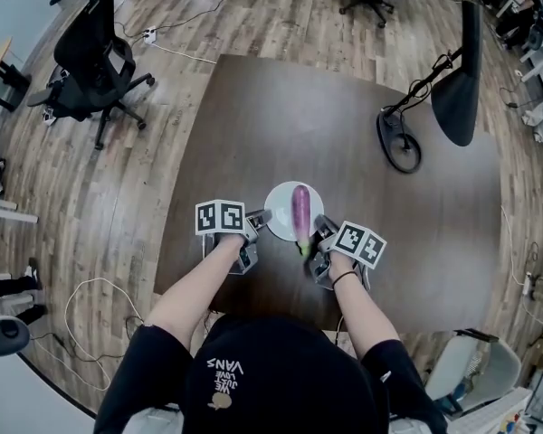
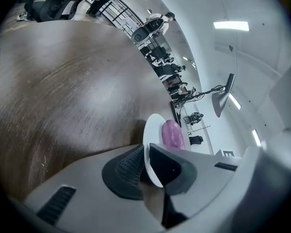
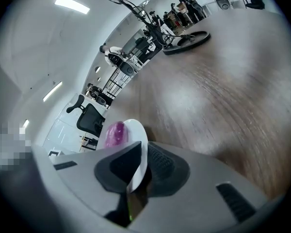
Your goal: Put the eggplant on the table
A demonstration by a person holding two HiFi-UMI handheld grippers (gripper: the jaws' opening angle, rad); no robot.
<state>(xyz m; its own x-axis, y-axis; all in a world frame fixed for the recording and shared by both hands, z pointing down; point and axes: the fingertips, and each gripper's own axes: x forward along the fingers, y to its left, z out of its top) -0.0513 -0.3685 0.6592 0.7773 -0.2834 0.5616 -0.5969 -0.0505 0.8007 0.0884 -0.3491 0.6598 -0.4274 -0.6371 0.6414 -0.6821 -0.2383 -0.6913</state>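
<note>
A purple eggplant (image 1: 300,210) lies on a white plate (image 1: 279,215) over the near middle of the dark table (image 1: 326,125). My left gripper (image 1: 257,219) is shut on the plate's left rim, and my right gripper (image 1: 319,233) is shut on its right rim. The left gripper view has the plate (image 2: 154,144) edge-on between the jaws, with the eggplant (image 2: 172,135) beyond. In the right gripper view the plate (image 3: 137,149) is pinched the same way and the eggplant (image 3: 113,134) rests on its far side. Whether the plate touches the table I cannot tell.
A black desk lamp (image 1: 452,80) with a round base (image 1: 400,141) stands on the table at the right. Black office chairs (image 1: 95,57) sit on the wooden floor at the left and back. Cables trail on the floor near the table's front left corner.
</note>
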